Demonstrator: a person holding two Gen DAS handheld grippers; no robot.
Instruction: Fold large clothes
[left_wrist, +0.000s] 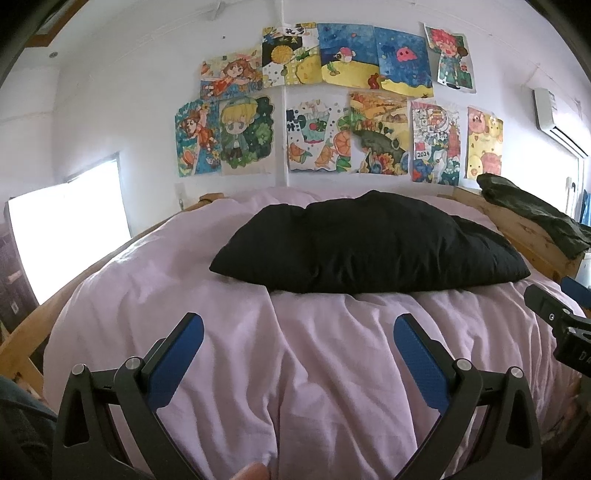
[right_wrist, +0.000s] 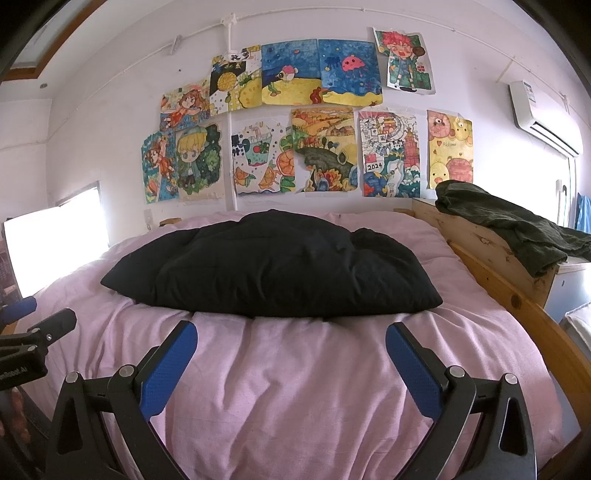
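- Far left, a bright window (left_wrist: 70, 236) glares beside the wooden bed frame (left_wrist: 26, 332), which washes out that side of the room
- The left gripper (left_wrist: 299, 339) hovers over the near part of the pink duvet (left_wrist: 314, 369), its blue pads (left_wrist: 177, 362) spread wide and holding nothing
- Across the middle of the bed lies the black garment (left_wrist: 369, 247), a puffy, padded thing already bunched into a thick oblong on the duvet, well beyond both grippers; children's drawings (left_wrist: 332, 103) cover the wall behind it
- The right gripper (right_wrist: 291, 343) hangs level with its partner, also wide apart and empty, with the garment's near edge just ahead of it
- To my eye the step in hand is reaching in to take that near edge; it should go best if each gripper pinches a near corner of the black fabric alone, low and square, without catching the pink duvet beneath, then both lift together so the bulk folds evenly
- Far right, a dark green cloth (right_wrist: 517, 232) is draped over the wooden footboard (right_wrist: 480, 236), under the air conditioner (right_wrist: 543, 118)
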